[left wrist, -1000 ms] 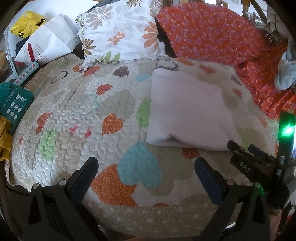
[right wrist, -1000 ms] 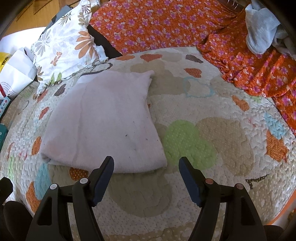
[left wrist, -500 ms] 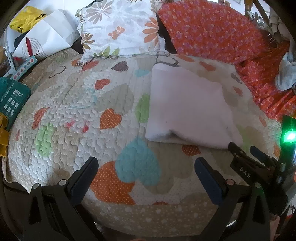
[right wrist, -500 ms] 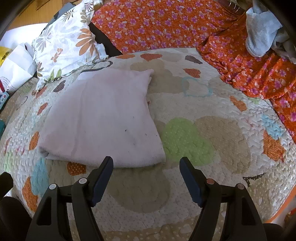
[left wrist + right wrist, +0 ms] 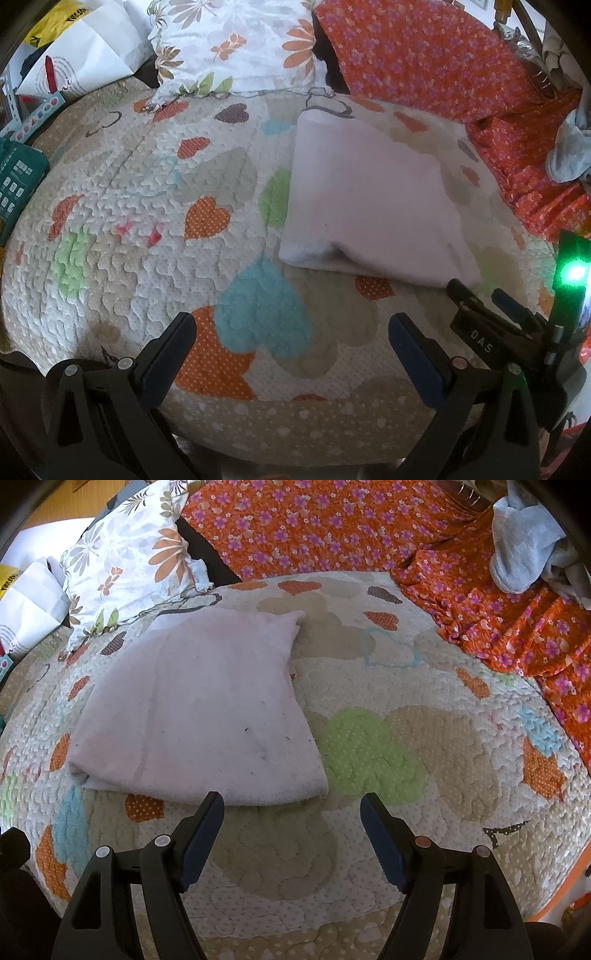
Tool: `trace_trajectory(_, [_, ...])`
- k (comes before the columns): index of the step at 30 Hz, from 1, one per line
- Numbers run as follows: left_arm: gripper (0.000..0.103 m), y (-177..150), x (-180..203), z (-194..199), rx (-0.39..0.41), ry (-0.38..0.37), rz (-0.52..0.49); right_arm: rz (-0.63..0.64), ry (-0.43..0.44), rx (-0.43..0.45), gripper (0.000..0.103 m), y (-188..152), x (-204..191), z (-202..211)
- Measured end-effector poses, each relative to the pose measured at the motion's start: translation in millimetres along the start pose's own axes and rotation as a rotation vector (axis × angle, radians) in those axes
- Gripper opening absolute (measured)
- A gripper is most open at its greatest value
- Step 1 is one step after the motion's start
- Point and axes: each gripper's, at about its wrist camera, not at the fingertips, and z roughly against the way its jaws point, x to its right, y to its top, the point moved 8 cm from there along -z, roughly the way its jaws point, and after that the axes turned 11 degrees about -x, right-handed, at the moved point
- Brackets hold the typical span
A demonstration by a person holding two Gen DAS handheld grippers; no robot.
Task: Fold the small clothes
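Observation:
A pale pink folded cloth (image 5: 369,199) lies flat on a quilted bedspread with heart patches (image 5: 155,206); it also shows in the right wrist view (image 5: 207,716). My left gripper (image 5: 291,332) is open and empty, hovering over the quilt in front and to the left of the cloth. My right gripper (image 5: 291,812) is open and empty, just short of the cloth's near right corner. The right gripper's body shows at the right edge of the left wrist view (image 5: 491,328).
A floral pillow (image 5: 236,44) and an orange flowered blanket (image 5: 332,528) lie at the back. A pale blue garment (image 5: 524,546) sits on the blanket at far right. A white paper bag (image 5: 85,55) and a green box (image 5: 18,177) lie at the left.
Both grippers have drawn back slightly toward the near edge of the bed. The cloth has not moved, and both stay open.

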Motion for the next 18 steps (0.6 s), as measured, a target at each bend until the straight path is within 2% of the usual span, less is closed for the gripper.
trace_trajectory(18, [0.103,-0.8,-1.4,-14.3,-0.037,-0.002,0.004,0.009,-0.007,-0.009,0.082,-0.4,-1.1,-6.2])
